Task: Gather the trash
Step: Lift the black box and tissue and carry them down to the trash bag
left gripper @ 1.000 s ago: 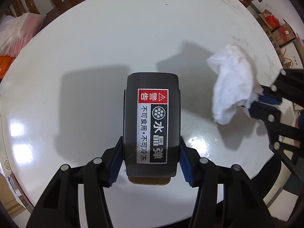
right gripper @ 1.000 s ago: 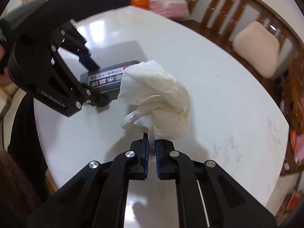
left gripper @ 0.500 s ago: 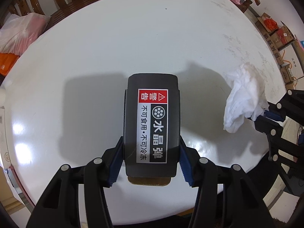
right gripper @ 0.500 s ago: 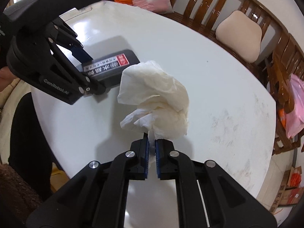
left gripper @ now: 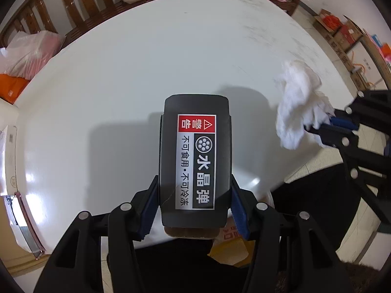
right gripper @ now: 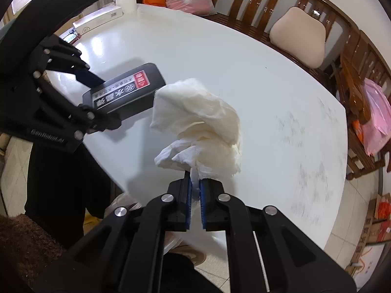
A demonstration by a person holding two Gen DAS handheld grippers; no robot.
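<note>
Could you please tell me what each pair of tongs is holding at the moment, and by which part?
The left tongs clamp the black box by its long sides near its rear end; the right tongs pinch the crumpled tissue by its lower tail.

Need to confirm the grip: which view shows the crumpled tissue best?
The right wrist view: the crumpled tissue sits centre frame, its tail pinched in the right gripper. The left wrist view shows it small and blurred at the right edge.

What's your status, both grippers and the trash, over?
Left gripper shut on black box. Right gripper shut on crumpled tissue. Both lifted above white table. Nothing blocking.
</note>
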